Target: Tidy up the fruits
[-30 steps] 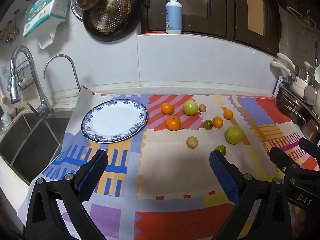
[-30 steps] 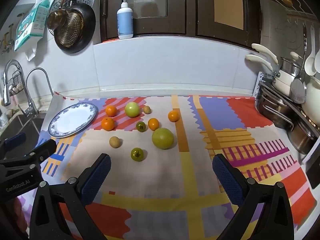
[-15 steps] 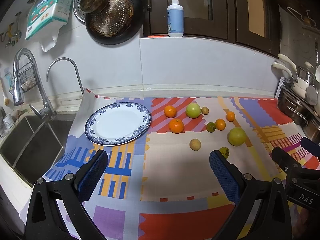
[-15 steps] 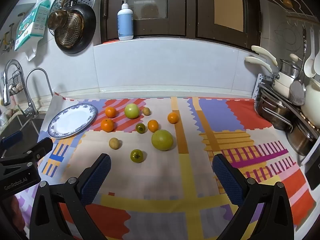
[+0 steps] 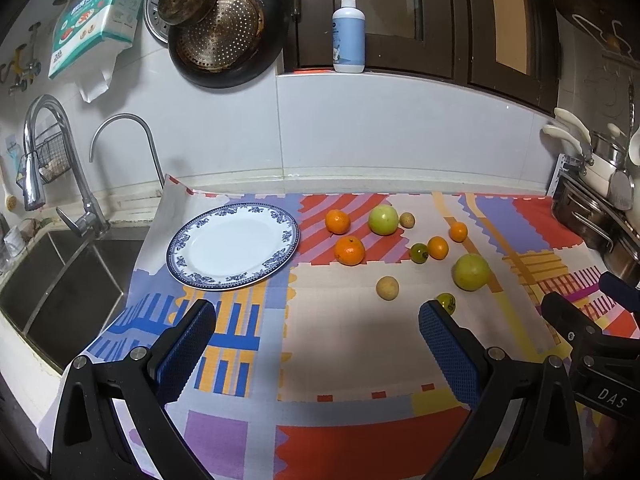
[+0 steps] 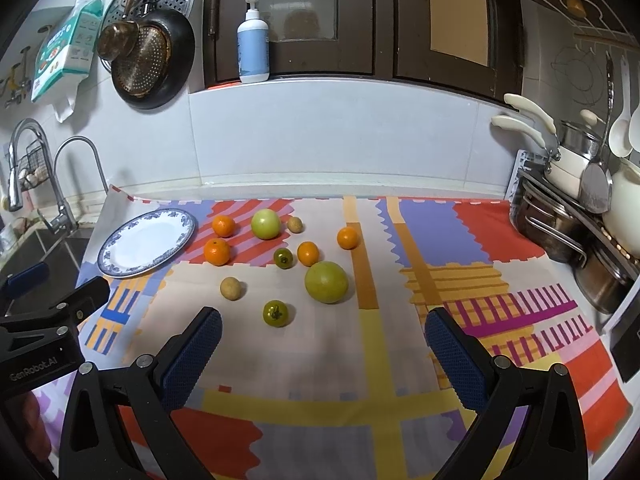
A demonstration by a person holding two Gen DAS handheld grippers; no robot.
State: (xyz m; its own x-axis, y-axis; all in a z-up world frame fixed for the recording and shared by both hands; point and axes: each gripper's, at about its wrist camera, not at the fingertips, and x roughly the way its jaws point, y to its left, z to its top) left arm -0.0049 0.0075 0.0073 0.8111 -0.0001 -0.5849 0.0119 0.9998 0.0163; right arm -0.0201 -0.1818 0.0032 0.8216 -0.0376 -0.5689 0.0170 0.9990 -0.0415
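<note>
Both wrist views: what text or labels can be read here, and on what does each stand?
"DAS" on the black body of the right hand-held gripper.
"GenRobot.AI" on the black body of the left hand-held gripper.
Green and white box on the wall: print too small.
White and blue pump bottle: label unreadable.

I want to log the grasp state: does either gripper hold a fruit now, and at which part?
Nothing is held. The left gripper and the right gripper are both open and empty above the cloth; all fruit lies loose.

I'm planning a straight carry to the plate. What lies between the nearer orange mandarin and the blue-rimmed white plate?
Nothing: only bare patterned cloth separates the nearer orange mandarin from the blue-rimmed white plate, in both wrist views.
</note>
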